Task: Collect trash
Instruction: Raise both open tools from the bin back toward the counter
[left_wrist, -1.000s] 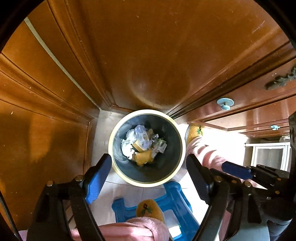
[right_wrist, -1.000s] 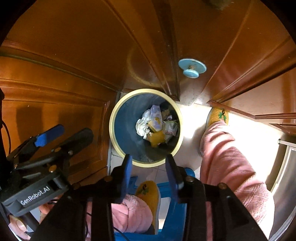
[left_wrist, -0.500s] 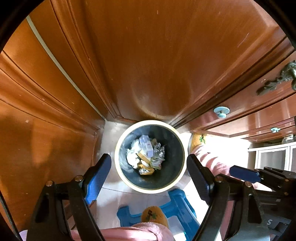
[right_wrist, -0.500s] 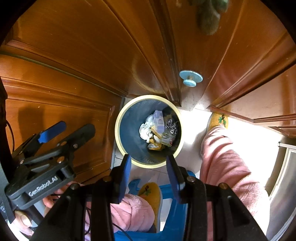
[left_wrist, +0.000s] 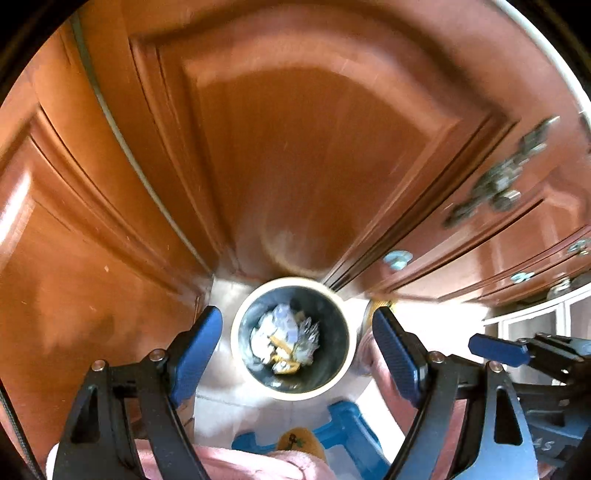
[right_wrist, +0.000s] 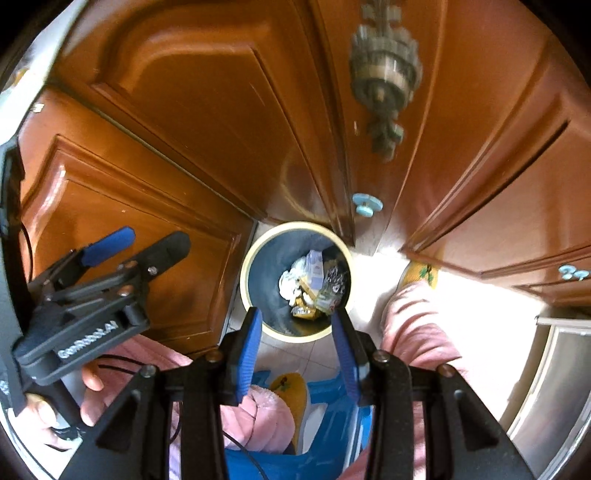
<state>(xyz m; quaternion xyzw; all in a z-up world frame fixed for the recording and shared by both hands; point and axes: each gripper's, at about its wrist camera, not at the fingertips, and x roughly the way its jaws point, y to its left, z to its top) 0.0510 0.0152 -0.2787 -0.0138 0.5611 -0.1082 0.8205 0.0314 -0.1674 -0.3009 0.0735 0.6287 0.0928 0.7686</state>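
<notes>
A round bin with a cream rim (left_wrist: 236, 325) stands on the tiled floor in a corner of wooden cabinets, far below both grippers. Crumpled paper and wrappers (left_wrist: 284, 339) lie in it. The bin rim (right_wrist: 245, 273) and its trash (right_wrist: 314, 284) also show in the right wrist view. My left gripper (left_wrist: 297, 354) is wide open and empty, high above the bin. My right gripper (right_wrist: 297, 347) is open and empty, also high above it. The left gripper also shows in the right wrist view (right_wrist: 140, 251) at the left.
Brown cabinet doors (left_wrist: 295, 166) surround the bin, with light-blue knobs (right_wrist: 367, 203) and an ornate metal handle (right_wrist: 384, 74). A blue plastic stool (right_wrist: 332, 402), pink-clad legs (right_wrist: 417, 332) and yellow slippers (right_wrist: 421, 273) are below the grippers.
Both grippers have risen away from the bin, which looks smaller now. More of the cabinet doors and the metal handle have come into view. Both stay open and empty.
</notes>
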